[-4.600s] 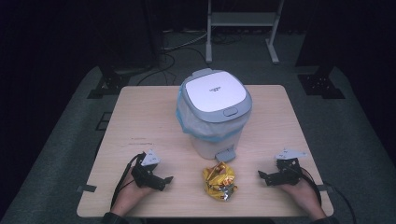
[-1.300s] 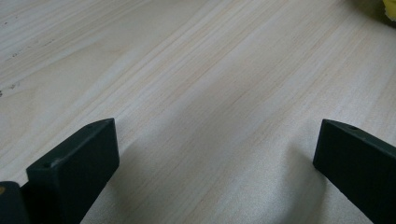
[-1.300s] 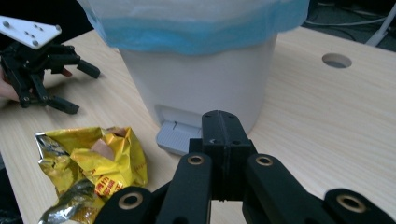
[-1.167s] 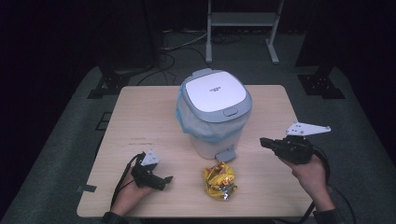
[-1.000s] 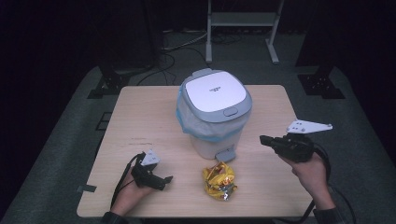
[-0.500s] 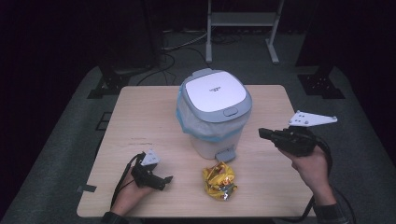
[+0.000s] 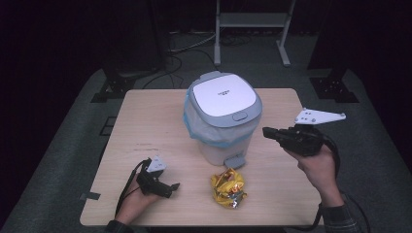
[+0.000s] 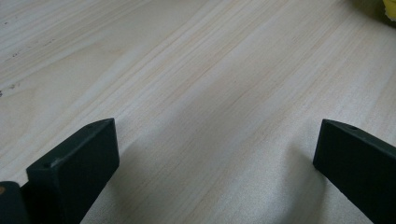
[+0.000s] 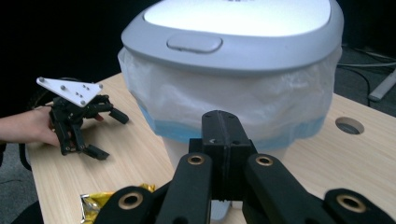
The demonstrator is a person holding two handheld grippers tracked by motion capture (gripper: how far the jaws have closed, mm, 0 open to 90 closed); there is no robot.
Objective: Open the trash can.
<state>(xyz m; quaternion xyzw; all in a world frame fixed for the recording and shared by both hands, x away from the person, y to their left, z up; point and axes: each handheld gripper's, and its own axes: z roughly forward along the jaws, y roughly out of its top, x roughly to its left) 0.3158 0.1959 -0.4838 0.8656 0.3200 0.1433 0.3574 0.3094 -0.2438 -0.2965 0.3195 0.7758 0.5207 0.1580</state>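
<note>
1. Nearest the person, a crumpled yellow snack wrapper (image 7: 228, 188) lies on the surface (image 7: 155, 126), just in front of the bin's foot pedal (image 7: 236, 160). It looks light, soft and crinkly, probably slippery foil; a pinch on a raised fold should hold it better than a flat face.
2. The left gripper (image 7: 167, 187) rests low at the surface's near left, its fingers (image 8: 74, 163) spread wide with bare wood between them, holding nothing.
3. The right gripper (image 7: 268, 132) hangs raised off the surface at the right, pointing at the bin's side; its fingers (image 9: 223, 140) are closed together and empty, close to the bag but not touching it.
4. Farther back at mid-surface stands the white pedal bin (image 7: 222, 116), lid (image 9: 238, 23) down, a thin plastic liner (image 9: 224, 105) bunched under the rim. The bin looks rigid and light enough to slide if pushed sideways; the lid button (image 9: 194, 43) or pedal looks like the place to work it.
</note>
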